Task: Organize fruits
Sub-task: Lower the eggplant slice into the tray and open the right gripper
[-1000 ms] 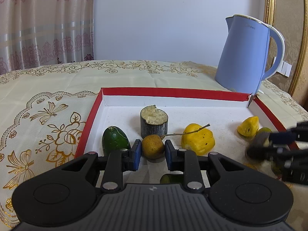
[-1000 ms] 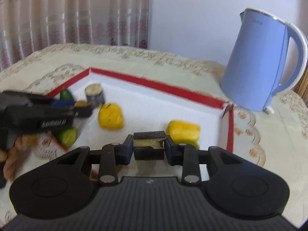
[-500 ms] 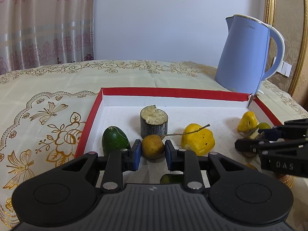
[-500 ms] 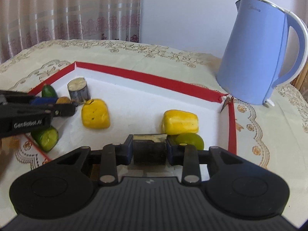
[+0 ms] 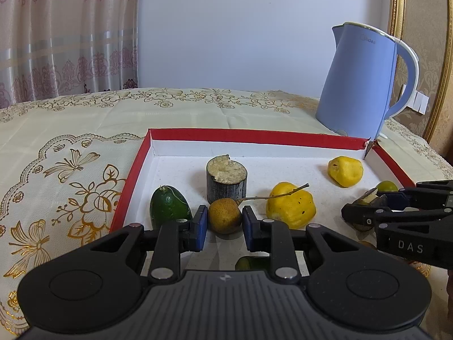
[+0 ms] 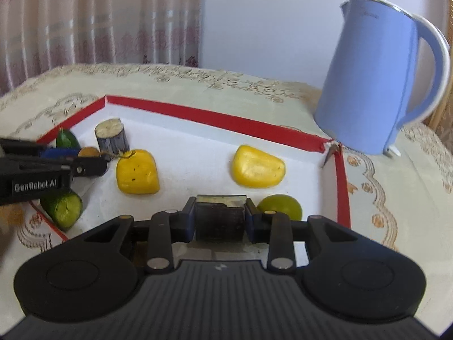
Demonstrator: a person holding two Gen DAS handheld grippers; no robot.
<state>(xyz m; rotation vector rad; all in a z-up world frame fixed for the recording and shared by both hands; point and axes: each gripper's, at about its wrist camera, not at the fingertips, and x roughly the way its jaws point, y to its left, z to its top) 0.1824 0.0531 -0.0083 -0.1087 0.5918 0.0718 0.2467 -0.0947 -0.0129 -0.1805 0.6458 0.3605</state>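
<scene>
1. Tray (image 5: 254, 136): red-rimmed, on the table; the fruit lies inside it.
2. Right gripper (image 6: 220, 216): clamped on a dark stub (image 6: 219, 219), low by the tray's near right corner. I judge placement in hand; next, release.
3. Left gripper (image 5: 223, 223): closed on a brown fruit (image 5: 224, 216) near the left wall.

The light blue kettle (image 5: 359, 90) carries a faint "Midea" brand mark near its upper rim, legible in the left wrist view and blurred in the right one. The right gripper (image 5: 365, 212), seen from the left wrist camera, bears white letters "DAS" on its black side. The left gripper (image 6: 87, 160), seen from the right wrist camera, bears "GenRobot.AI" in white on its black body.
</scene>
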